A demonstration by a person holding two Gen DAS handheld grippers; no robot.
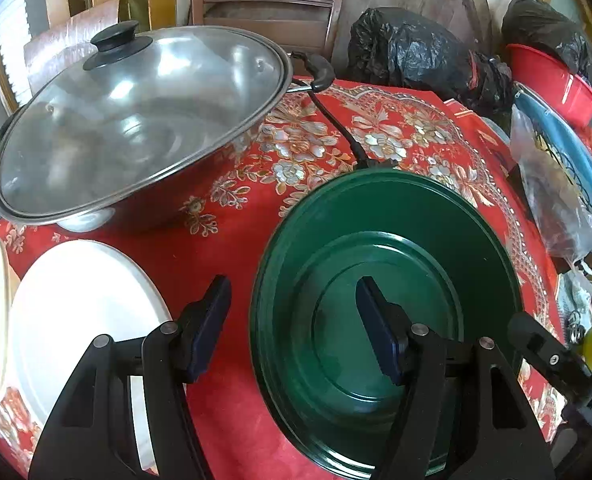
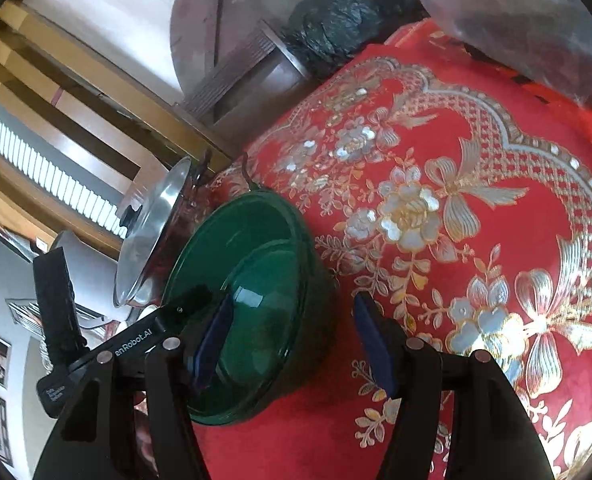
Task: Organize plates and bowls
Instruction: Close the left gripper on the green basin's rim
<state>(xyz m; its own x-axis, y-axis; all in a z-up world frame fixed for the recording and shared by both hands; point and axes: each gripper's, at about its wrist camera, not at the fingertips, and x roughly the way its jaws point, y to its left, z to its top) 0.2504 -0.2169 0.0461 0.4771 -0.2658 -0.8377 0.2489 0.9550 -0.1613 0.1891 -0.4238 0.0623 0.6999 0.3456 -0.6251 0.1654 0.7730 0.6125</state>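
While the green bowl point(image 1: 387, 280) sits on the red-clothed worktop point(image 1: 224, 240) beside the white plate point(image 1: 84, 312), each hand-held gripper, left point(image 1: 294, 300) and right point(image 2: 292, 316), straddles its rim with jaws apart, gripping nothing.

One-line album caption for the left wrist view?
Open left gripper straddling the green bowl's rim, white plate alongside.

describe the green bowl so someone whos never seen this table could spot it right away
On the red floral tablecloth, look right of the lidded steel wok. The green bowl sits beside a white plate; it alone is dark glossy green, deep and wide-rimmed.
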